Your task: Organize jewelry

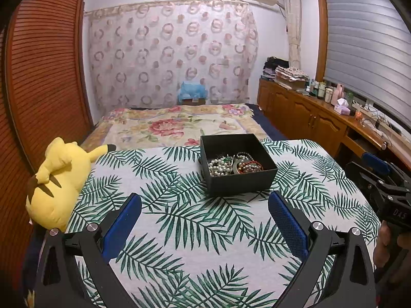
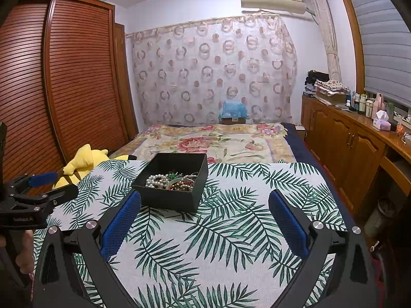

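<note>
1. Left gripper (image 1: 204, 206): jaws spread wide, blue pads (image 1: 123, 227) facing each other across bare cloth, nothing between them. It fills the lower part of the left wrist view.
2. Right gripper (image 2: 204, 205): likewise released, jaws wide apart and grasping nothing. Its left blue pad tip sits just beside the near left corner of the box in the right wrist view; whether it touches, cannot tell.
3. Each gripper shows side-on in the other's view: the right one at the right edge of the left wrist frame, the left one at the left edge of the right wrist frame.
4. Black box (image 1: 237, 164): open-topped, square, sitting flat on the palm-leaf tablecloth (image 1: 179, 231), centre of frame just beyond the fingertips.
5. Jewelry (image 1: 235, 164): heaped inside the box. White pearl strands on the left of the pile, red-brown beads on the right, a green piece near the back. Finer pieces too tangled to separate.
6. Yellow plush toy (image 1: 55, 182): lying at the table's left edge, mid-left of frame.
7. Bed (image 1: 179, 125) with floral cover beyond the table; patterned curtain (image 1: 172, 51) behind it.
8. Wooden cabinets (image 1: 308, 118) along the right, countertop crowded with bottles and folded cloth.
</note>
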Demonstrator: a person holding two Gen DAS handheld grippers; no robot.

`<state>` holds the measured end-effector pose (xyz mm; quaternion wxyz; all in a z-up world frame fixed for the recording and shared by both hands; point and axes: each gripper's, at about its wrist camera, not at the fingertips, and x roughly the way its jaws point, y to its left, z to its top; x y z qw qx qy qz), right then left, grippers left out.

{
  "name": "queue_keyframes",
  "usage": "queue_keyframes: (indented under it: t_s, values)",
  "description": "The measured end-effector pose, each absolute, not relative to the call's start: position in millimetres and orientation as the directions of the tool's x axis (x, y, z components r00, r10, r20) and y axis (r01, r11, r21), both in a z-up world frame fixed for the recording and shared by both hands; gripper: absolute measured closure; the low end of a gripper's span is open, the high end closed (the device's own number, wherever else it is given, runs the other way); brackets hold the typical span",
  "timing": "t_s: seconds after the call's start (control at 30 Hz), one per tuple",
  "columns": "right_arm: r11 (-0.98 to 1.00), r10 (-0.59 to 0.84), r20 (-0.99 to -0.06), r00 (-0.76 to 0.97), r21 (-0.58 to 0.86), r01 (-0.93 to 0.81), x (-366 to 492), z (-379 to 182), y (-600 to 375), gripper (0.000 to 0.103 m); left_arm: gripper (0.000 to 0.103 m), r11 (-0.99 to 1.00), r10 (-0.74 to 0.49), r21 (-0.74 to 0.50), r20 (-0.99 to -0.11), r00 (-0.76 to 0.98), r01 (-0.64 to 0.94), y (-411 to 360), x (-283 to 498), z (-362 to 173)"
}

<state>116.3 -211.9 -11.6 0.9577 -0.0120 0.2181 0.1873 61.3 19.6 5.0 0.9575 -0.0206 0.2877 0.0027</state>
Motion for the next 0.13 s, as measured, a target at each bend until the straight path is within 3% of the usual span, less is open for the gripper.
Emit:
queue_keyframes:
  t_s: [0.13]
  values:
    - [0.93,0.353,-0.422,0.835,0.058,-0.364,116.4,-11.1,-212.2,0.003,0.008,0.999,-0.009,-0.04,-0.551,0.834,-0.016,19.6,61.3,5.7]
